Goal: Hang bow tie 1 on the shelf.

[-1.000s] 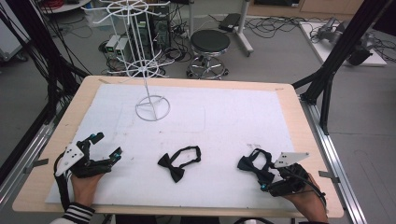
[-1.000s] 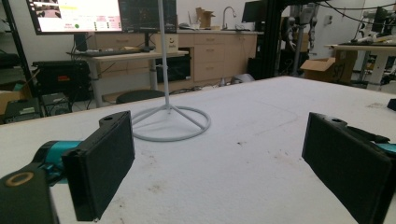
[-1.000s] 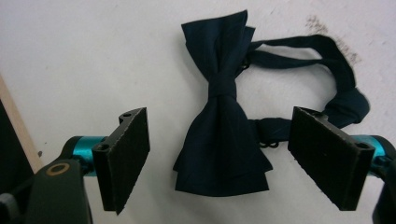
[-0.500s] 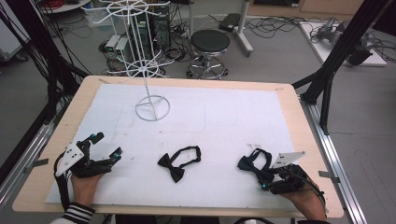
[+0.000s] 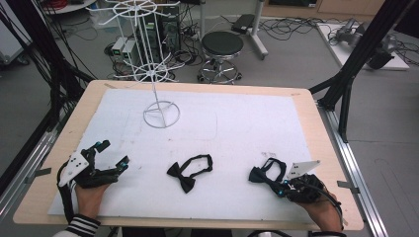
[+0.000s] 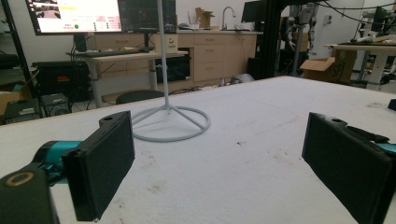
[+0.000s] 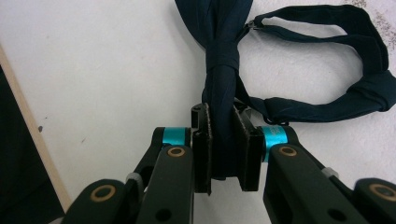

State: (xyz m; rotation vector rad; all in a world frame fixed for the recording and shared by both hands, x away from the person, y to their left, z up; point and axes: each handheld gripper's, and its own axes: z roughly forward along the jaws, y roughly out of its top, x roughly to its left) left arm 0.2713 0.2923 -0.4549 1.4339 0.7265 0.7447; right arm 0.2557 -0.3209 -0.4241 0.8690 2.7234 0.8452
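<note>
A dark navy bow tie (image 7: 219,60) lies on the white mat near the front right, its strap (image 7: 355,70) looped off to the side. My right gripper (image 7: 225,144) has just been closing and now pinches one wing of this bow tie (image 5: 267,173) between its pads. In the high view the right gripper (image 5: 281,190) rests low at the front right. A second black bow tie (image 5: 190,173) lies loose at the front centre. My left gripper (image 5: 112,153) sits at the front left, its jaws wide apart with nothing between them (image 6: 224,163).
A white wire display stand rises from a ring base (image 5: 161,114) at the back left of the mat, and that base (image 6: 170,123) lies ahead of the left gripper. The wooden table edge (image 5: 197,224) runs along the front. A stool (image 5: 222,47) stands beyond the table.
The right gripper's jaws have closed onto the wing of the right bow tie, bunching it. Both hands and the centre bow tie stay where they were.
</note>
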